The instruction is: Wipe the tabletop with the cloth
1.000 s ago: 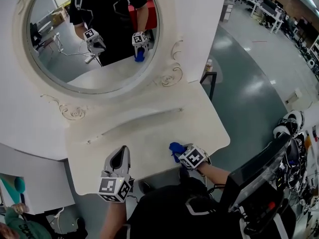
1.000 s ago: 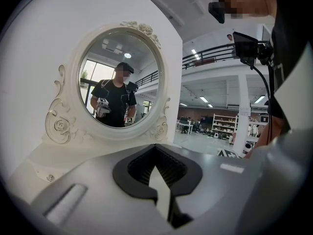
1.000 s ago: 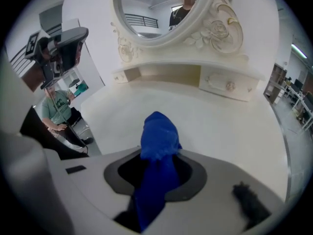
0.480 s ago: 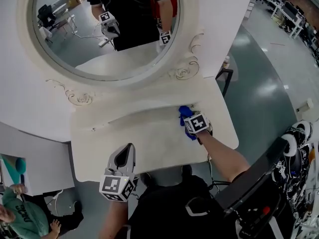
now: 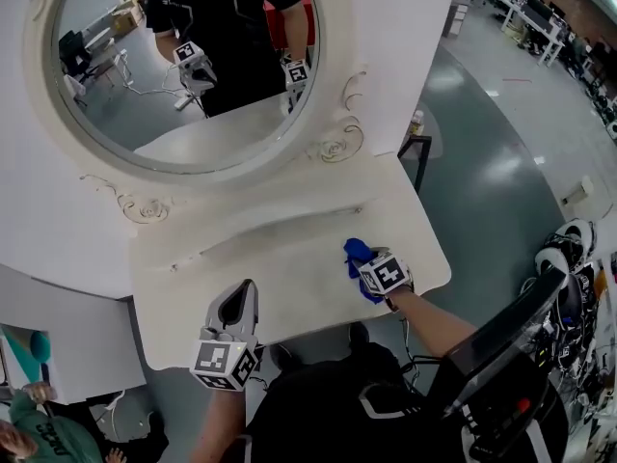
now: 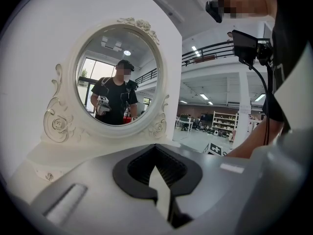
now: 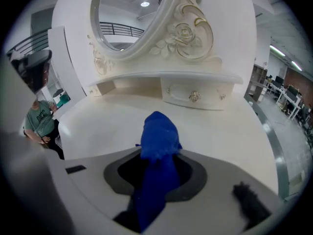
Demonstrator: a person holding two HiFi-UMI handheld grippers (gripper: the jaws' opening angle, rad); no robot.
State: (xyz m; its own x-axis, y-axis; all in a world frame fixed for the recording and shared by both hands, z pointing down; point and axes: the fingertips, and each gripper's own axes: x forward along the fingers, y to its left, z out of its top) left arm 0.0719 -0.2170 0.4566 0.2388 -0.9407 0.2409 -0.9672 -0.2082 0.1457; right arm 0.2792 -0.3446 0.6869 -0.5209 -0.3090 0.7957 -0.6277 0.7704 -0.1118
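A blue cloth (image 5: 358, 254) is bunched in my right gripper (image 5: 364, 263), which is shut on it over the right part of the cream dressing-table top (image 5: 289, 268). In the right gripper view the cloth (image 7: 157, 146) sticks out past the jaws and hangs just above the tabletop (image 7: 210, 126). My left gripper (image 5: 237, 309) is at the table's front edge, left of centre, jaws shut with nothing between them. In the left gripper view that gripper (image 6: 159, 177) points at the oval mirror (image 6: 117, 84).
An oval mirror (image 5: 183, 66) in an ornate cream frame stands at the back of the table, with a low drawer shelf (image 7: 193, 94) below it. A person in green (image 5: 39, 432) stands at the lower left. A black monitor and gear (image 5: 501, 355) lie right of the table.
My right gripper, with the cloth, swept from the front edge toward the back right of the tabletop, then came back slightly toward the front. The left gripper stayed put.
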